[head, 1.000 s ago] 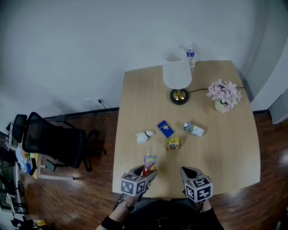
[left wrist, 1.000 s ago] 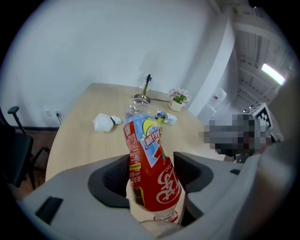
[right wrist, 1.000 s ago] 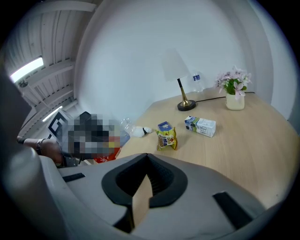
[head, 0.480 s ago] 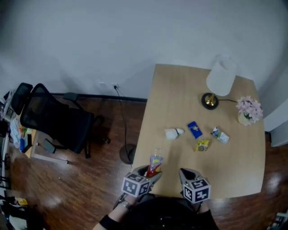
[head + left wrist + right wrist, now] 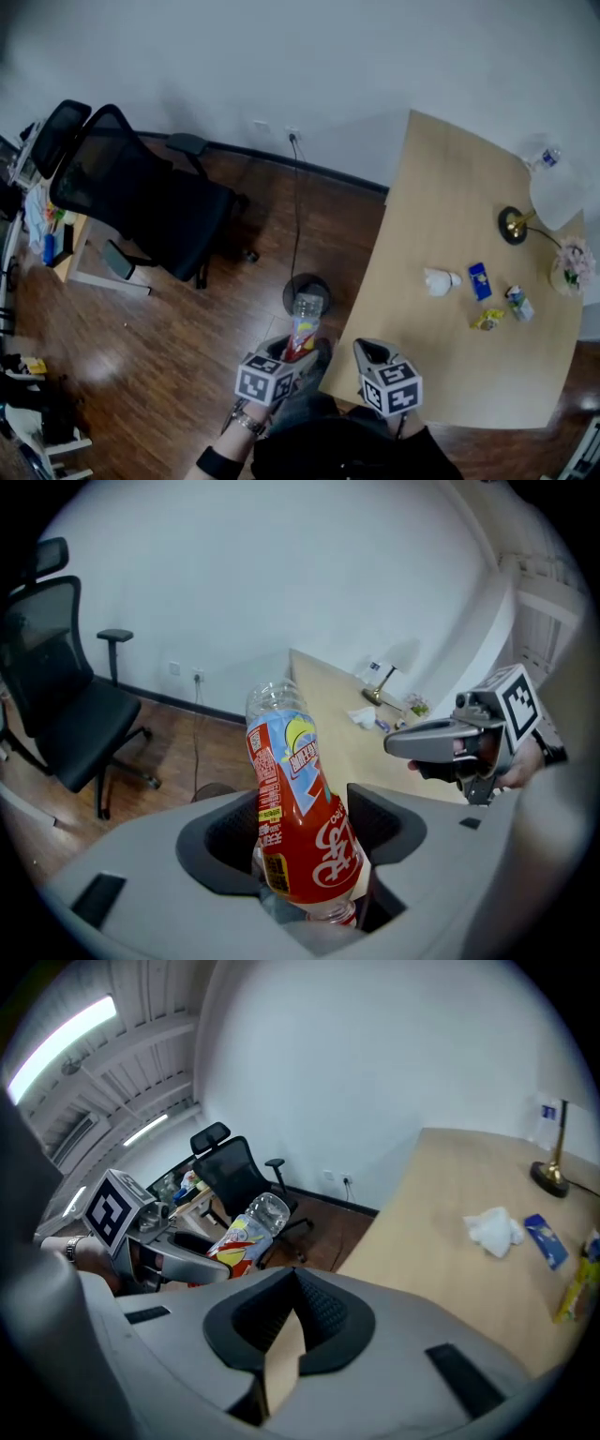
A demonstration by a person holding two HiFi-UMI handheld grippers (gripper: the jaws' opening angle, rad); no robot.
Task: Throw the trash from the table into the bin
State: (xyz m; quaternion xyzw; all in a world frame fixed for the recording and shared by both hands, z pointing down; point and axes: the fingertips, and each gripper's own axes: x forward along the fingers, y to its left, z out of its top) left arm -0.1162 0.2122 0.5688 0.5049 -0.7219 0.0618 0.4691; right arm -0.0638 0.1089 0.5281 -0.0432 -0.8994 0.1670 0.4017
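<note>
My left gripper (image 5: pixel 298 352) is shut on a clear plastic bottle (image 5: pixel 303 325) with a red label, held tilted over the wooden floor, left of the table (image 5: pixel 422 225). In the left gripper view the bottle (image 5: pixel 295 789) sits neck down between the pads. My right gripper (image 5: pixel 364 348) is beside it at the table's left edge, shut with nothing in it (image 5: pixel 292 1274). A white tissue (image 5: pixel 439 281), blue packet (image 5: pixel 479 280), yellow wrapper (image 5: pixel 487 320) and small carton (image 5: pixel 517 303) lie on the table. A dark round object (image 5: pixel 307 289) stands on the floor just beyond the bottle.
A black office chair (image 5: pixel 141 202) stands on the floor at the left. A cable (image 5: pixel 296 206) runs from a wall socket to the round object. A lamp (image 5: pixel 553 202), a flower pot (image 5: pixel 572 262) and a water bottle (image 5: pixel 544 157) stand at the table's far end.
Both grippers have swung left, off the table's front and out over the floor, the bottle still in the left one. The table now sits at the right of the head view.
</note>
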